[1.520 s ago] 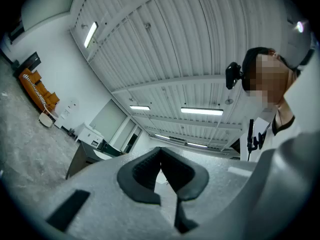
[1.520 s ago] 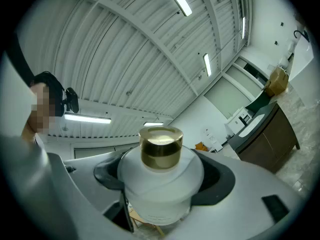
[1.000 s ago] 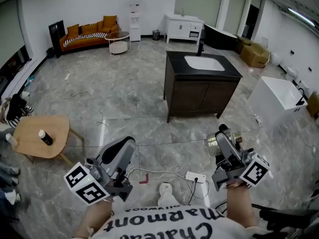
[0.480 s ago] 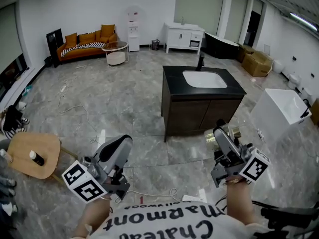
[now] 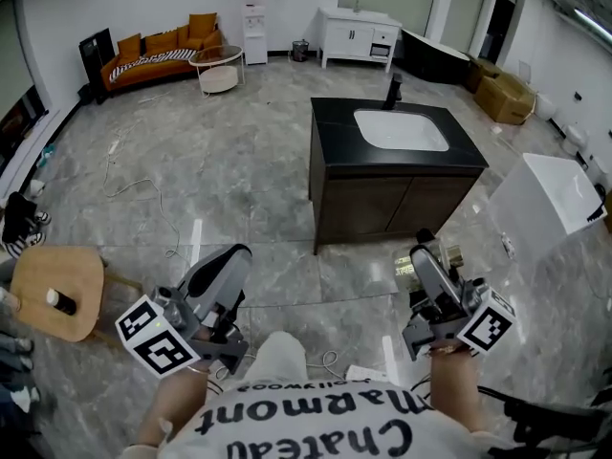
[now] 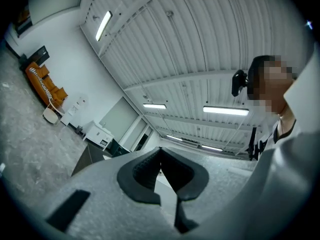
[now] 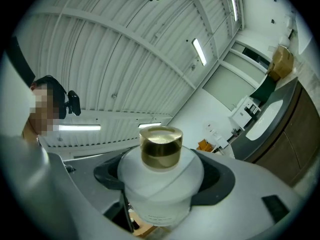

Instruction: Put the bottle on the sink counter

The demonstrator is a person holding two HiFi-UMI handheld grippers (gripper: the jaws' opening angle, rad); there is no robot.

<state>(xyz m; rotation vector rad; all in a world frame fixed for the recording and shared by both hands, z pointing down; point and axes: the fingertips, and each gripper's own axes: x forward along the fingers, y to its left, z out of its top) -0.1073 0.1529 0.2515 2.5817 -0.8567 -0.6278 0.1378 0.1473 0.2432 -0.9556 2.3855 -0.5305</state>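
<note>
The sink counter point(image 5: 331, 128) is a dark cabinet with a black top and a white basin point(image 5: 400, 130), standing ahead on the marble floor. My right gripper point(image 5: 427, 268) hangs low at the right, short of the cabinet, shut on a frosted white bottle point(image 5: 407, 273) with a gold cap. In the right gripper view the bottle point(image 7: 162, 186) stands upright between the dark pads of that gripper point(image 7: 164, 173), cap pointing at the ceiling. My left gripper point(image 5: 228, 264) is at the lower left. Its tips point(image 6: 161, 153) meet with nothing between them.
A black faucet point(image 5: 394, 89) stands at the basin's far edge. A round wooden table point(image 5: 53, 290) with a small dark bottle point(image 5: 59, 301) is at the left. A white tub point(image 5: 550, 199) stands right of the cabinet. An orange sofa point(image 5: 158, 51) and a white cabinet point(image 5: 359, 36) line the far wall.
The sink counter has come nearer and looks larger, and the wooden table has slid toward the left edge. Both grippers keep their poses, the right still gripping the bottle.
</note>
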